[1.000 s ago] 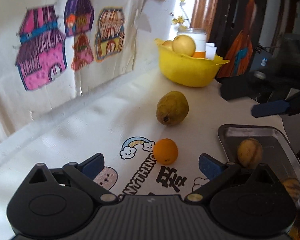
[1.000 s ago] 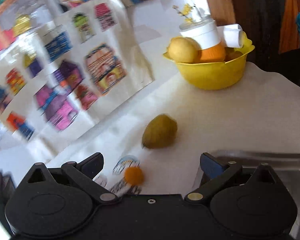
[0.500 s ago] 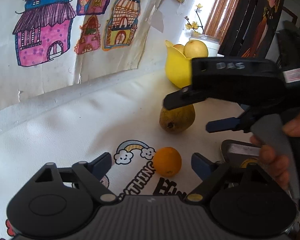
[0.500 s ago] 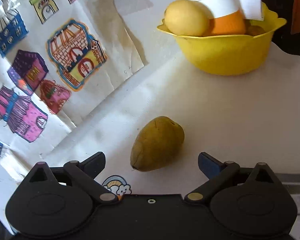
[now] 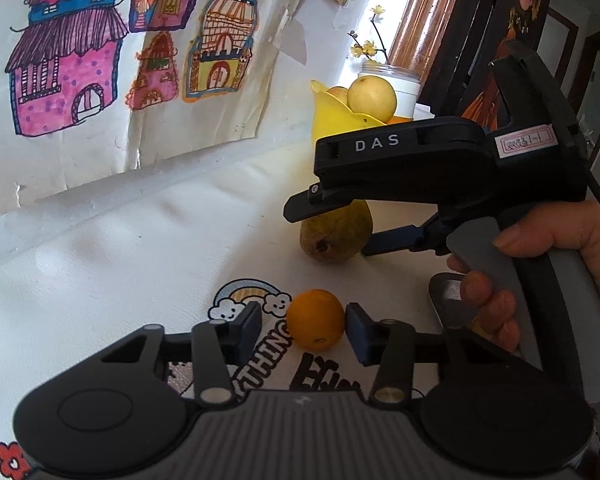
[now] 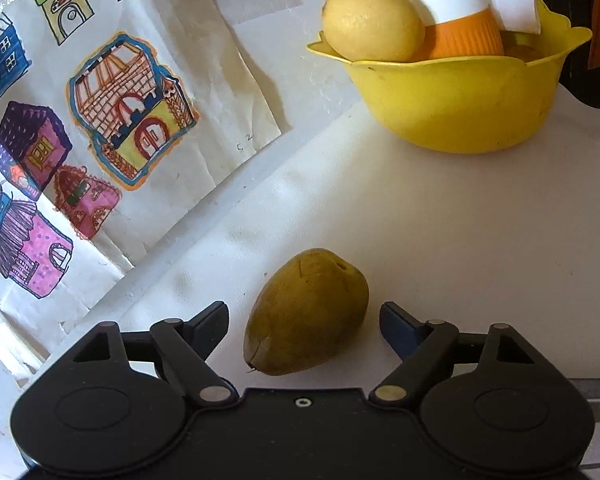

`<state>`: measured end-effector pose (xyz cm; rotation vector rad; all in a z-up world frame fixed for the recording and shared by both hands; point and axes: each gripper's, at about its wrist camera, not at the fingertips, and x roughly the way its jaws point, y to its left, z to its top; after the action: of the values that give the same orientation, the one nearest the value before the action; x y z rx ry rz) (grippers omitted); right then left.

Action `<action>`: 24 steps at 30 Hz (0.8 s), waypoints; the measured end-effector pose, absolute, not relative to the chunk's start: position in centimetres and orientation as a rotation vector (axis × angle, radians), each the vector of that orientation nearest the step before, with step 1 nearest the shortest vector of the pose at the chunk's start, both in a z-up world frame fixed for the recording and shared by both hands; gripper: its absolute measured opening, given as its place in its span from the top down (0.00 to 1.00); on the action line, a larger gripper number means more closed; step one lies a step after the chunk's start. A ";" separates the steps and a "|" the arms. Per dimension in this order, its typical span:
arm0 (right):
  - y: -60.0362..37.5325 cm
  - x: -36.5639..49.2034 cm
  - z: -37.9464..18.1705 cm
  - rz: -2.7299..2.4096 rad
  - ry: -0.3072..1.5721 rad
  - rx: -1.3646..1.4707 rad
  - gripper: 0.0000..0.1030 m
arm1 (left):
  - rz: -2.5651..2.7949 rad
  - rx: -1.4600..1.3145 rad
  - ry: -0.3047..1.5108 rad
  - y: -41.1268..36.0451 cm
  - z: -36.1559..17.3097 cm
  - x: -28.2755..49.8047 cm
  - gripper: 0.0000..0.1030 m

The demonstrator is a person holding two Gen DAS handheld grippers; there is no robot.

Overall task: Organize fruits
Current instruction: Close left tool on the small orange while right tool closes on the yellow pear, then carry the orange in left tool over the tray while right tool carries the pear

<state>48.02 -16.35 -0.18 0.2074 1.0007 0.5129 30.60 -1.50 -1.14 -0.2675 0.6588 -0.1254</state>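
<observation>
Left wrist view: the left gripper [image 5: 304, 330] sits low over the white tabletop [image 5: 140, 248], its blue-padded fingers [image 5: 247, 330] apart on either side of a small orange [image 5: 317, 319]. The right-hand pad is just beside the fruit and the left one stands off with a clear gap; nothing is clamped. The orange rests on a printed rainbow cartoon [image 5: 249, 300]. Farther off, the right gripper [image 5: 352, 224], held in the person's right hand [image 5: 548, 264], reaches around a greenish-brown pear [image 5: 336, 232] lying on its side. A corner of a metal tray [image 5: 446, 300] shows behind the hand.

In the right wrist view, the right gripper [image 6: 304, 320] has its fingers [image 6: 212, 322] spread wide, the pear [image 6: 306, 312] lying between them with space on both sides. Beyond it a yellow bowl [image 6: 460, 100] holds a pale round fruit [image 6: 372, 22] and an orange-and-white container [image 6: 456, 12]. Children's drawings of houses [image 6: 100, 128] hang against the wall at the tabletop's far edge.
</observation>
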 end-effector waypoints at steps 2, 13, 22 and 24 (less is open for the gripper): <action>-16.3 48.0 -0.2 0.512 0.993 0.200 0.20 | -0.131 -0.267 0.658 -1.6 -1.2 30.6 0.56; -15.3 47.5 -0.1 0.535 0.953 0.089 0.33 | -0.148 -0.260 0.654 -1.7 -1.3 30.5 0.65; -15.7 47.1 -0.1 0.559 0.925 0.049 0.36 | -0.150 -0.265 0.649 -1.6 -1.4 30.6 0.65; -16.0 47.0 -0.2 0.566 0.922 0.059 0.37 | -0.150 -0.264 0.648 -1.6 -1.4 30.6 0.65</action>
<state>46.99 -15.99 -0.19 0.0593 0.9220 0.5657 30.55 -1.59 -1.40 -0.2644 0.6477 -0.1498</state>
